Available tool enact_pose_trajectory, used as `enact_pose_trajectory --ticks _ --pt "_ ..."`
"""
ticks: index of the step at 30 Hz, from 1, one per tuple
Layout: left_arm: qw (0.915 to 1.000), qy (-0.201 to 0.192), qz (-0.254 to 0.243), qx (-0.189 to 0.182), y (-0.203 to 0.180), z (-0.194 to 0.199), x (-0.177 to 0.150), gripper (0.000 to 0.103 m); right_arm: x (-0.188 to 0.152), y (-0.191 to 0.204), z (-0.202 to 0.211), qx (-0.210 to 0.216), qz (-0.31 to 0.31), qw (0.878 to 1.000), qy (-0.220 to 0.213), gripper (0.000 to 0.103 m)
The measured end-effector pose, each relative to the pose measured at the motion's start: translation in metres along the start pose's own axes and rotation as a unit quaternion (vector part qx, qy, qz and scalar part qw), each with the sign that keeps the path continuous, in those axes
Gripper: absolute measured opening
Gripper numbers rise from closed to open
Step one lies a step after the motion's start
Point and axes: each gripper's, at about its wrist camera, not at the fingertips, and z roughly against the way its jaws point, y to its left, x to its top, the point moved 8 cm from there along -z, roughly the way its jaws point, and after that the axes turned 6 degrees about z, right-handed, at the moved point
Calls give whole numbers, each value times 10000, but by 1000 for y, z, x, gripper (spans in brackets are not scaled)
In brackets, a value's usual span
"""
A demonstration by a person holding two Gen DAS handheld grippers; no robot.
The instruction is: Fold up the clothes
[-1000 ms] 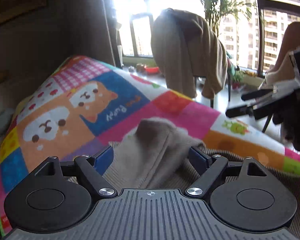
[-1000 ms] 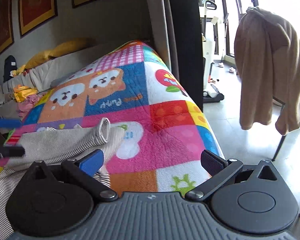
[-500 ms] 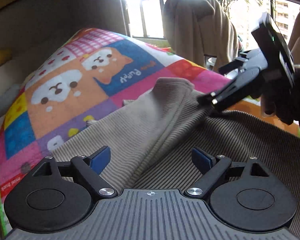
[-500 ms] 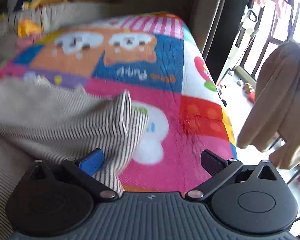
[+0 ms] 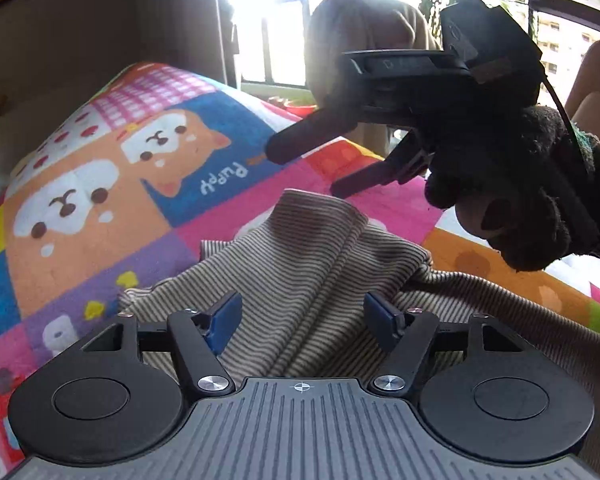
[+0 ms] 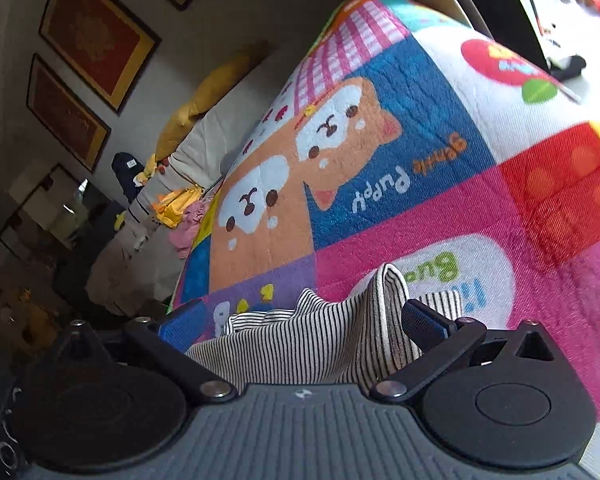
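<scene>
A beige, thin-striped garment (image 5: 312,248) lies on the colourful patchwork blanket (image 5: 100,168), with one sleeve stretched away from me. My left gripper (image 5: 302,320) is open and low over the sleeve, its blue pads either side of the cloth. My right gripper (image 5: 304,172), held by a dark gloved hand (image 5: 532,200), hovers open just beyond the sleeve's cuff. In the right wrist view the right gripper (image 6: 300,320) is tilted and open. The striped cuff (image 6: 384,300) stands between its fingers, nearer the right one.
A beige garment (image 5: 364,40) hangs over a chair by the bright window. The blanket (image 6: 400,208) slopes off to the floor on the right. Yellow cushions (image 6: 208,96), a heap of clothes (image 6: 180,212) and framed pictures (image 6: 96,40) are at the far left.
The right gripper swung in from the blanket's edge and tilted down over the sleeve cuff. The sleeve, bunched between the left fingers before, now lies stretched out flatter.
</scene>
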Motion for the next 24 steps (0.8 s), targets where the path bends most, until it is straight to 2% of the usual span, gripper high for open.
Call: enact_pose_trajectory --ticks 3,5,6,8,9,11,12,13,18,21,24 --pt "9996 148 238 -31 4 -18 1 64 -3 2 -6 678 -500 9964 12 103" --pt "9995 221 201 41 5 -25 -3 64 -5 6 -4 851 -571 9947 -1 103" --pt "9995 258 168 84 6 -29 -5 64 -7 7 -3 779 -516 9956 21 103" --pt "9994 246 52 222 6 -33 -9 57 -9 9 -2 528 -350 9980 85 101" --pt "9994 199 -49 293 6 -33 -9 51 -11 9 -1 297 -175 9993 127 92" --pt "9991 89 -235 346 2 -33 -8 33 -16 5 -1 -248 249 9991 219 84" --pt "9989 49 -281 358 0 -33 -7 21 -18 4 -1 -459 408 9978 253 76" --pt "9988 19 -320 367 -2 -32 -7 16 -21 3 -1 -582 511 9967 257 71" --pt "9990 -184 -343 230 -11 -20 -3 12 -31 2 6 -1078 1008 9888 230 44" --pt "9987 -421 -288 -48 -21 -6 5 12 -36 2 13 -1379 1329 9813 213 43" --pt "9978 -467 -445 -157 -34 -1 4 12 -40 3 19 -1677 1648 9718 197 43"
